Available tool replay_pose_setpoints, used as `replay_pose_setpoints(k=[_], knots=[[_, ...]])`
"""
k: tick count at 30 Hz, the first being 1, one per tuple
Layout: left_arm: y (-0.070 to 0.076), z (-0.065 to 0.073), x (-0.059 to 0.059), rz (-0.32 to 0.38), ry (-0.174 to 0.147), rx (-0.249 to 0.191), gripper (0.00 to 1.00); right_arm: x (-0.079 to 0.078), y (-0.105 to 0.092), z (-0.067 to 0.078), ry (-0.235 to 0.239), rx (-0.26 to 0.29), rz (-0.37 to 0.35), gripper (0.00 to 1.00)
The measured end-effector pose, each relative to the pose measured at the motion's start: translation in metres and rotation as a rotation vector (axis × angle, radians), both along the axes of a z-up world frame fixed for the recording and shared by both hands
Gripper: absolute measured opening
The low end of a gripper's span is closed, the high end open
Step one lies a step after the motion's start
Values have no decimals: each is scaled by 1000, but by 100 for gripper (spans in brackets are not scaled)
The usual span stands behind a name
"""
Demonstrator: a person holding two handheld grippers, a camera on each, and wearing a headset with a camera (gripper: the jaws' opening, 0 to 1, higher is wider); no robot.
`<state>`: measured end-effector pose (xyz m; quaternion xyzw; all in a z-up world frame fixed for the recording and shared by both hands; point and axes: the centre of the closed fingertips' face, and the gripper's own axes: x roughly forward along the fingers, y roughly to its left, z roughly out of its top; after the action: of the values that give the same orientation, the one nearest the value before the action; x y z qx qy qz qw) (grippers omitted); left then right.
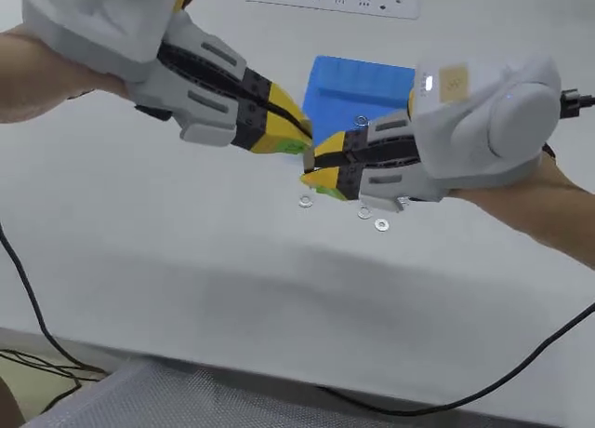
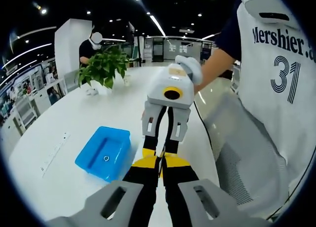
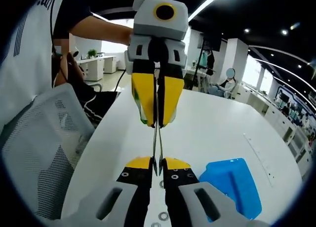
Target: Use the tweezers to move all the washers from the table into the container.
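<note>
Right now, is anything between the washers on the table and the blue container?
Only the left tool and right tool, both shut on the thin metal tweezers, above the small metal washers before the blue plastic container.

My right gripper [image 3: 157,164] pinches the thin metal tweezers [image 3: 157,143]; my left gripper [image 3: 158,119], opposite, clamps their other end. Below, small silver washers [image 3: 163,216] lie on the white table [image 3: 207,133] near the blue plastic container [image 3: 232,187].

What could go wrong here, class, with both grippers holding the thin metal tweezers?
The thin metal tweezers, pinched at their ends between left gripper and right gripper, could twist or slip free. Falling, they might scatter the small silver washers lying below, away from the blue plastic container.
</note>
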<state>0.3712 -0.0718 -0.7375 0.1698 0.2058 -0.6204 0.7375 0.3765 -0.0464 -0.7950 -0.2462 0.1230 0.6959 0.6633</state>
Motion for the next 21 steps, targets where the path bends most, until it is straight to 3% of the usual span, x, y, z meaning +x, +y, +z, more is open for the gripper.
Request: replay_pose_setpoints(k=[7, 12, 21], knots=[[3, -15, -4, 10, 14, 16, 6, -4, 4, -17, 11, -26, 13, 9], [5, -23, 3, 17, 19, 19, 7, 4, 4, -26, -17, -47, 10, 10], [7, -36, 18, 12, 28, 28, 7, 18, 4, -39, -11, -53, -10, 10]])
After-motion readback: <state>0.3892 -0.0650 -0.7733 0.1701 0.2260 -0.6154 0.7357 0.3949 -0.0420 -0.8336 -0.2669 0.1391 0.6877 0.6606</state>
